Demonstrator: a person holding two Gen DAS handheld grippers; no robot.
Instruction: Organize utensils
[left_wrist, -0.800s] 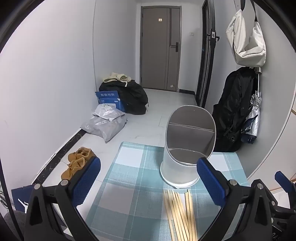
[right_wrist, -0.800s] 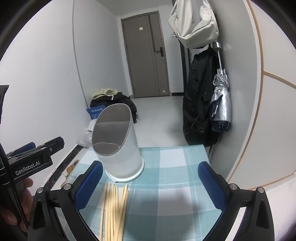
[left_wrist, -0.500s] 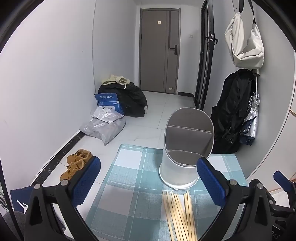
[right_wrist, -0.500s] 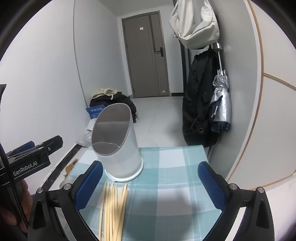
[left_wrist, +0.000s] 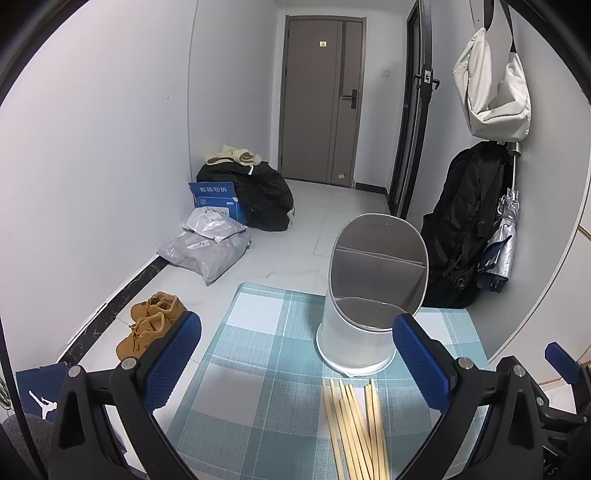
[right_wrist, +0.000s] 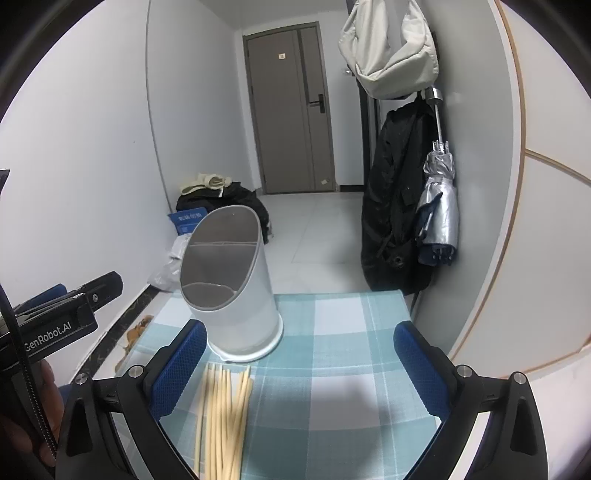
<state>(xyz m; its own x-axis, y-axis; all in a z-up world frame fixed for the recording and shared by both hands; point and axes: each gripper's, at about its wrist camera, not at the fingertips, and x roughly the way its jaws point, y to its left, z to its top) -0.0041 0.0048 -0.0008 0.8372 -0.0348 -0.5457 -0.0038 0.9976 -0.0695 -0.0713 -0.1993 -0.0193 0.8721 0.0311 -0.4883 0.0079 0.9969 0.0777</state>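
A white utensil holder (left_wrist: 365, 310) with a slanted grey-rimmed mouth and inner dividers stands upright on the blue checked cloth (left_wrist: 258, 369); it also shows in the right wrist view (right_wrist: 236, 295). Several pale wooden chopsticks (left_wrist: 354, 428) lie in a bundle just in front of it, also in the right wrist view (right_wrist: 223, 417). My left gripper (left_wrist: 297, 354) is open and empty, above the cloth, left of the chopsticks. My right gripper (right_wrist: 295, 354) is open and empty, to the right of the chopsticks. The holder looks empty.
The cloth-covered table (right_wrist: 351, 369) ends at a white wall on the right. Beyond it on the floor are brown shoes (left_wrist: 151, 321), grey parcels (left_wrist: 207, 247), a blue box and black bags. A black backpack (right_wrist: 399, 214) and umbrella hang on the right.
Both grippers have drifted slightly; the views shift a little and the holder sits marginally lower in the left view. Both stay open and empty. The chopsticks have not moved.
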